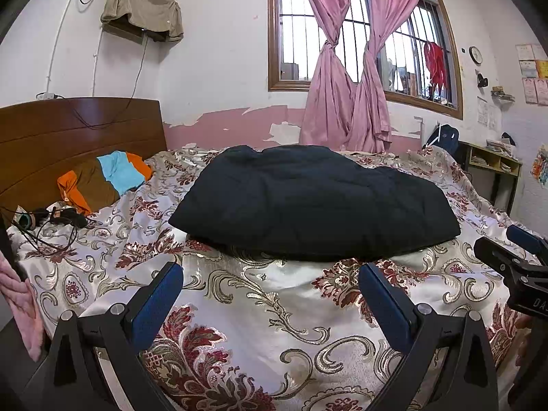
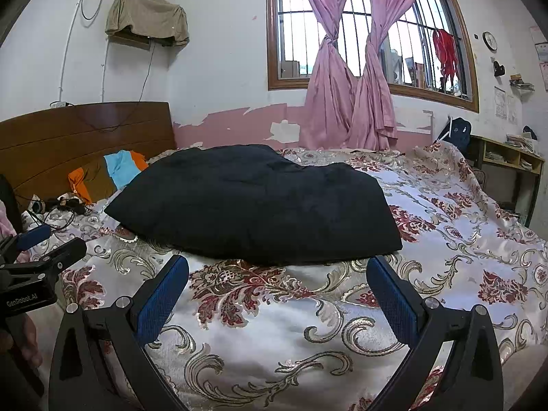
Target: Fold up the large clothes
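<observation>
Floral satin bedspread (image 1: 274,308) in cream, gold and dark red fills the left wrist view, running up to a wooden headboard (image 1: 78,130). On it, ahead of the fingers, lies the dark garment (image 1: 315,202), already folded into a thick, roughly rectangular bundle, its near edge just beyond the fingertips and not touching them. The left gripper (image 1: 270,274) hangs over bare bedspread with its blue pads spread wide, holding nothing. Near the headboard sits an orange, brown and blue cloth (image 1: 106,181), with tangled cables (image 1: 51,222) beside it. Pink knotted curtains (image 1: 346,68) hang at the barred window. At the right edge the other tool pokes in.

From the right wrist view, the same bedspread (image 2: 274,325) spreads below, and the dark garment (image 2: 253,202) sits slightly left of centre, near the headboard (image 2: 85,133) side. The right gripper (image 2: 277,263) is likewise splayed apart and empty, its tips just short of the bundle's near edge. The left gripper (image 2: 51,243) shows at the left border, also parted.
</observation>
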Tool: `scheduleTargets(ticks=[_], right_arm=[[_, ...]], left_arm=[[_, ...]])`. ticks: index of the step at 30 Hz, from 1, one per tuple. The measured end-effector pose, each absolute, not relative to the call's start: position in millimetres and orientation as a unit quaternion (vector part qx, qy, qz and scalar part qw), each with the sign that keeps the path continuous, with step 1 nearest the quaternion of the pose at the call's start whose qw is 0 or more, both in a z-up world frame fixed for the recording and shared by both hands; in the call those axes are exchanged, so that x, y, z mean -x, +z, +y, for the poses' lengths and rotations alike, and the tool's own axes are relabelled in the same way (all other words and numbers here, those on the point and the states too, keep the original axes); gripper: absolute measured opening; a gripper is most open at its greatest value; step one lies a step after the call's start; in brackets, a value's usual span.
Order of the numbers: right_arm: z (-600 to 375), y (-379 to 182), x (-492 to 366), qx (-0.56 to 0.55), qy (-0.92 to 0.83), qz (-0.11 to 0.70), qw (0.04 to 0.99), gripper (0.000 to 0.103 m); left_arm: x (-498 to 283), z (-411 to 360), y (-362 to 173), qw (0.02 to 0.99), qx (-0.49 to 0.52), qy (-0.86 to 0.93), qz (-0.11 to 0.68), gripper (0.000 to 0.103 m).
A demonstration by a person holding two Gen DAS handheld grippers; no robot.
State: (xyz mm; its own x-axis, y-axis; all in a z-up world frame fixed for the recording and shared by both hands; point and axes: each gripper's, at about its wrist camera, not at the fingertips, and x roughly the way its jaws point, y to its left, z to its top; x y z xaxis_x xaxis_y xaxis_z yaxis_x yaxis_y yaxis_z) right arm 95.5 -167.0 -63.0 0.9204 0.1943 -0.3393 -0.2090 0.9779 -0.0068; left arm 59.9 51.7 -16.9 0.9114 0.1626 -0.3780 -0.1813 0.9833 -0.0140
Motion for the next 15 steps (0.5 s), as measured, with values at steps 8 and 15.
scheduleTargets(ticks=[8,15], right_arm=[[-165.8,-63.2,-95.6,0.021,0.103,0.171,0.98,0.102],[-166.1,-63.1,-95.7,0.021,0.103,0.171,0.98,0.102]], left_arm=[[-59.5,51.2,-16.9,0.977,0.025,0.088,0.191,0.103],[-59.3,50.9,-17.6,0.978,0.024,0.088,0.19,0.103]])
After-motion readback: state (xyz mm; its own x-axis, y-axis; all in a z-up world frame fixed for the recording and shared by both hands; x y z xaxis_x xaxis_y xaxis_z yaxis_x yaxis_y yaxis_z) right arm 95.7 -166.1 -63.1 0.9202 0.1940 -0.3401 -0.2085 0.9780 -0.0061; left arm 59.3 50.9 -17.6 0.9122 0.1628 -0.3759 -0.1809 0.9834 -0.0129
